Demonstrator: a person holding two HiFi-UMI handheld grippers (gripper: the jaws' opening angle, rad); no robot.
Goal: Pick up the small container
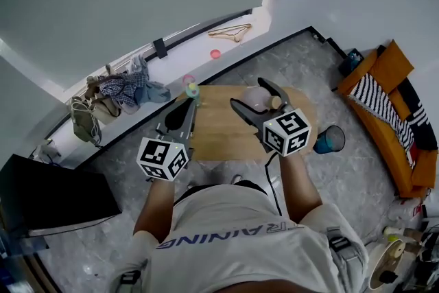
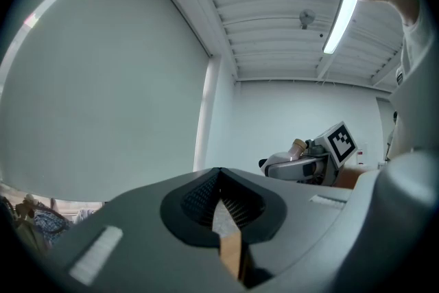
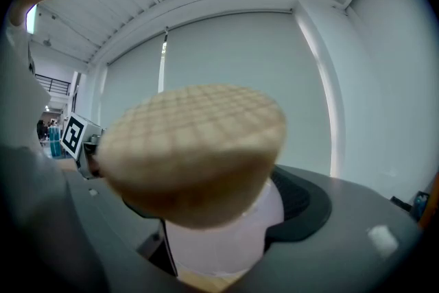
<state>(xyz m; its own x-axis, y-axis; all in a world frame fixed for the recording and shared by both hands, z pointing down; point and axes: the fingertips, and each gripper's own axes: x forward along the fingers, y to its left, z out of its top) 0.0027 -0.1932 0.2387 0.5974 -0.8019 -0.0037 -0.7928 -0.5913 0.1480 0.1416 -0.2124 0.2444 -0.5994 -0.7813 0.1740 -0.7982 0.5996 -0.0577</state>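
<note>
Over the small wooden table, the person stood with both bare forearms stretched forward and down from a white T-shirt, one gripper in each hand. The right gripper reached farther over the tabletop, its marker cube turned up toward the head camera and its two jaws spread wide and clamped on the small container. That container, a pale pinkish jar, lay tilted between the pads with its cork lid pointing back toward the gripper's body; in the right gripper view the lid filled much of the picture, with the jar behind it seated between the jaws. Whether the jar's base was touching the table could not be told. The left gripper was held near the table's left edge, well apart from the container, angled forward with its own marker cube close to the person's body. Its jaws were together with nothing between them, only a thin sliver of wood showing through. An orange sofa stood at the right, and a clothes hanger lay on the window ledge.
</note>
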